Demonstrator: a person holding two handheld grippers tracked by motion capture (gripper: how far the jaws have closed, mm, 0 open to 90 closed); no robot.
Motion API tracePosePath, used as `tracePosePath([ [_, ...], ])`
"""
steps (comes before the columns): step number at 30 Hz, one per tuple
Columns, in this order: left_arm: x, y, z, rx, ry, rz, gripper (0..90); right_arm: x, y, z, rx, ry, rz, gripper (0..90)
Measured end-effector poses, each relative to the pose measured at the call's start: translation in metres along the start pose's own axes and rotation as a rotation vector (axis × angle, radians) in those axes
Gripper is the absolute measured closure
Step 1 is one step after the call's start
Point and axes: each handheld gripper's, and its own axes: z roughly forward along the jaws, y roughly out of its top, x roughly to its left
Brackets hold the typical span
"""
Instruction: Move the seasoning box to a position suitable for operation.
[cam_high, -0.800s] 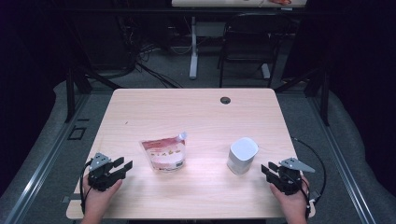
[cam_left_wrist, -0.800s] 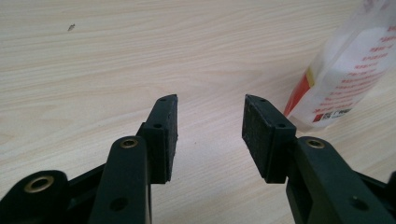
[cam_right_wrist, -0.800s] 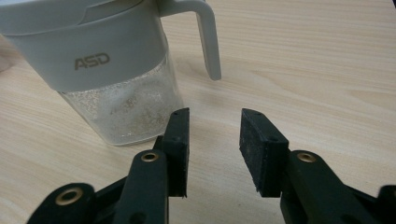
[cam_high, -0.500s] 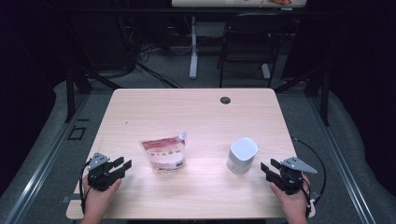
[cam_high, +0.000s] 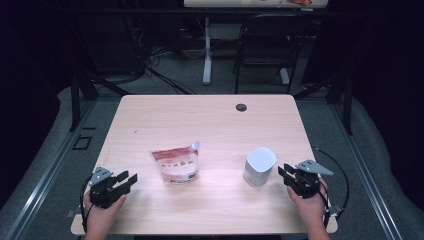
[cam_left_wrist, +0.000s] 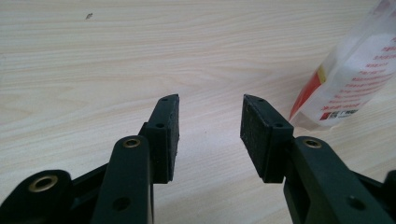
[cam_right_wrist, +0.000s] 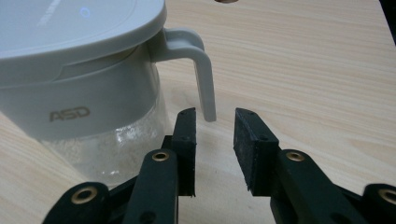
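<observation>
Two things sit mid-desk (cam_high: 150, 120): a white kettle (cam_high: 260, 166) just ahead of the right hand-held gripper (cam_high: 290, 175), a pouch (cam_high: 175, 164) near the left hand-held gripper (cam_high: 122, 180). Both have jaws apart, empty. The kettle's thin handle (cam_right_wrist: 203, 70) could slip or tip the glass body if pinched off-centre. Nothing blocks either reach.
</observation>
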Motion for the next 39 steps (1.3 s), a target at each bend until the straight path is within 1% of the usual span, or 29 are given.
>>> tracePosePath([
  [2, 0.000, 0.000, -0.001, -0.001, 0.000, 0.001, 57.6, -0.001, 0.002, 0.004, 0.004, -0.002, -0.010, 69.5],
  [4, 0.001, -0.001, -0.001, 0.005, -0.008, -0.001, 59.9, -0.002, 0.003, 0.009, 0.001, 0.009, -0.007, 69.1],
  [6, 0.001, -0.001, 0.000, 0.010, -0.010, 0.006, 62.1, -0.002, 0.006, 0.014, 0.011, 0.007, -0.019, 69.1],
  [8, 0.001, -0.001, 0.001, 0.010, -0.008, 0.006, 63.2, -0.002, 0.007, 0.020, 0.013, 0.014, -0.020, 69.1],
  [9, 0.001, -0.001, 0.001, 0.010, -0.008, 0.006, 63.2, -0.002, 0.007, 0.020, 0.013, 0.014, -0.020, 69.1],
  [10, 0.001, -0.002, 0.001, 0.015, -0.009, 0.003, 63.3, -0.003, 0.008, 0.025, 0.024, 0.011, -0.025, 68.9],
  [11, 0.001, -0.002, 0.001, 0.015, -0.009, 0.003, 63.4, -0.003, 0.008, 0.025, 0.024, 0.011, -0.025, 68.9],
  [13, 0.001, -0.002, 0.002, 0.019, -0.007, 0.010, 63.4, -0.003, 0.011, 0.031, 0.032, 0.010, -0.037, 68.8],
  [14, 0.001, -0.002, 0.002, 0.020, -0.005, 0.013, 63.4, -0.003, 0.011, 0.032, 0.019, 0.013, -0.039, 69.2],
  [16, 0.001, -0.002, 0.002, 0.020, -0.006, 0.013, 64.3, -0.002, 0.012, 0.034, 0.013, 0.029, -0.020, 71.7],
  [17, 0.001, -0.002, 0.002, 0.020, -0.006, 0.013, 65.3, -0.002, 0.012, 0.035, 0.017, 0.034, -0.018, 73.1],
  [20, 0.000, -0.002, 0.001, 0.020, -0.007, 0.016, 66.6, -0.003, 0.012, 0.034, 0.025, 0.035, -0.026, 77.6],
  [21, 0.000, -0.002, 0.001, 0.020, -0.007, 0.016, 66.8, -0.003, 0.012, 0.034, 0.025, 0.035, -0.026, 77.6],
  [22, 0.000, -0.001, 0.002, 0.024, -0.008, 0.024, 66.9, -0.002, 0.012, 0.033, 0.029, 0.040, -0.034, 79.8],
  [25, 0.000, -0.001, 0.003, 0.027, -0.013, 0.021, 67.7, 0.000, 0.014, 0.032, 0.039, 0.023, -0.060, 80.7],
  [29, 0.000, 0.000, 0.003, 0.031, -0.017, 0.025, 68.1, 0.002, 0.013, 0.029, 0.045, 0.017, -0.067, 81.2],
  [30, 0.000, 0.000, 0.003, 0.026, -0.016, 0.026, 68.1, 0.002, 0.013, 0.028, 0.053, 0.015, -0.076, 81.3],
  [31, 0.000, 0.000, 0.003, 0.025, -0.016, 0.026, 68.1, 0.003, 0.012, 0.027, 0.047, 0.013, -0.083, 81.6],
  [32, 0.000, 0.001, 0.003, 0.023, -0.015, 0.026, 68.1, 0.004, 0.012, 0.025, 0.056, 0.009, -0.092, 81.7],
  [33, 0.000, 0.001, 0.003, 0.025, -0.014, 0.027, 68.2, 0.005, 0.011, 0.024, 0.054, 0.012, -0.095, 81.9],
  [34, 0.000, 0.001, 0.003, 0.025, -0.014, 0.027, 68.3, 0.006, 0.010, 0.021, 0.067, 0.008, -0.099, 82.1],
  [35, 0.001, 0.001, 0.003, 0.021, -0.016, 0.026, 68.3, 0.008, 0.010, 0.020, 0.069, 0.005, -0.097, 82.2],
  [37, 0.001, 0.002, 0.003, 0.020, -0.018, 0.025, 68.4, 0.011, 0.008, 0.015, 0.076, 0.004, -0.113, 82.5],
  [38, 0.001, 0.002, 0.003, 0.020, -0.018, 0.026, 68.4, 0.013, 0.007, 0.014, 0.074, -0.005, -0.116, 82.6],
  [39, 0.001, 0.002, 0.003, 0.019, -0.018, 0.028, 68.3, 0.014, 0.006, 0.011, 0.079, 0.001, -0.117, 82.7],
])
